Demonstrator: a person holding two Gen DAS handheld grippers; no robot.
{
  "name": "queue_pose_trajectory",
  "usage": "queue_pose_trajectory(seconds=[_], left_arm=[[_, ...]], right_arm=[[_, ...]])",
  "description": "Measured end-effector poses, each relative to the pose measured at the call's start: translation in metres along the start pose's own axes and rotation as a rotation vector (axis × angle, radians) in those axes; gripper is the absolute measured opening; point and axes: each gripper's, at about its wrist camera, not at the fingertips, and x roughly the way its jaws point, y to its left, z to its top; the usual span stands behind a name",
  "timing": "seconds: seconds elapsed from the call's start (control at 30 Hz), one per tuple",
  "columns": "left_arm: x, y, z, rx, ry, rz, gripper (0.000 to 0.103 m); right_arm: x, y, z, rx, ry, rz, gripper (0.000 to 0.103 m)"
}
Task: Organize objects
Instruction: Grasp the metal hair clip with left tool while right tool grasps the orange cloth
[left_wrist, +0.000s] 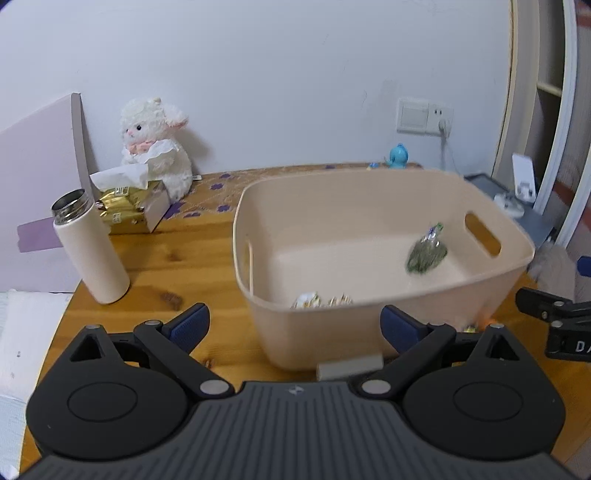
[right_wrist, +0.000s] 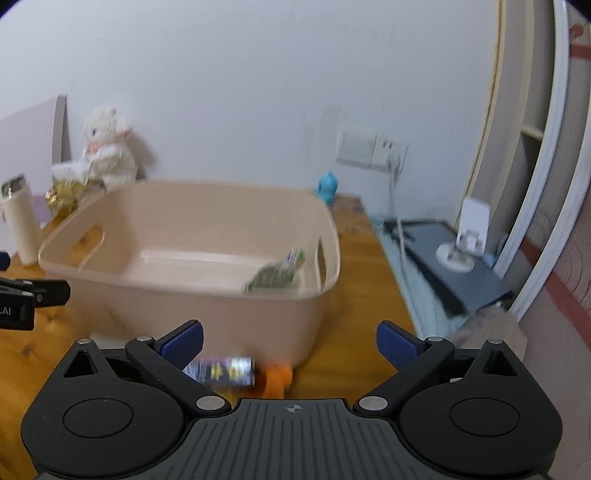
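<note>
Blue-wrapped snack (right_wrist: 221, 371) lies crosswise just under the wide, empty right claw (right_wrist: 290, 341); left claw (left_wrist: 295, 328) wide too.

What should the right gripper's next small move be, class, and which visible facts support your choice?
Probably lower the right gripper onto the blue-and-yellow wrapped packet lying on the wooden table just outside the beige bin. Its jaws stand open and empty, the packet sits right below them beside an orange item, and a green packet already shows inside the bin.
</note>
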Motion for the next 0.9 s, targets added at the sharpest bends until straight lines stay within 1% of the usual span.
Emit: queue_pose_trajectory(seconds=[0.07,0.17,0.27,0.43,0.53,0.67,0.77,0.9], left_arm=[[0.006,-0.002,-0.009,0.016,0.029,0.003,0.099],[0.02,-0.003,-0.023,0.004,0.084,0.008,0.099],[0.03,-0.003,-0.035,-0.019,0.099,0.036,0.099],[0.051,-0.001,-0.051,-0.052,0.169,0.025,0.1],[0.055,0.005,-0.056,-0.117,0.158,0.003,0.1],[0.059,0.014,-0.056,-0.183,0.185,-0.026,0.099],[0.057,0.018,-0.057,-0.2,0.184,0.002,0.099],[0.062,0.02,-0.061,-0.202,0.218,-0.004,0.099]], right_arm=[[0.007,0.001,-0.011,-0.013,0.032,-0.002,0.102],[0.019,0.0,-0.025,-0.022,0.069,-0.023,0.102],[0.031,-0.003,-0.036,0.001,0.111,0.001,0.101],[0.049,-0.005,-0.051,0.02,0.145,0.018,0.101],[0.062,-0.006,-0.058,0.041,0.17,0.019,0.099],[0.073,-0.004,-0.063,0.069,0.19,0.023,0.095],[0.074,-0.005,-0.064,0.09,0.182,0.027,0.095],[0.076,-0.004,-0.063,0.093,0.179,0.024,0.094]])
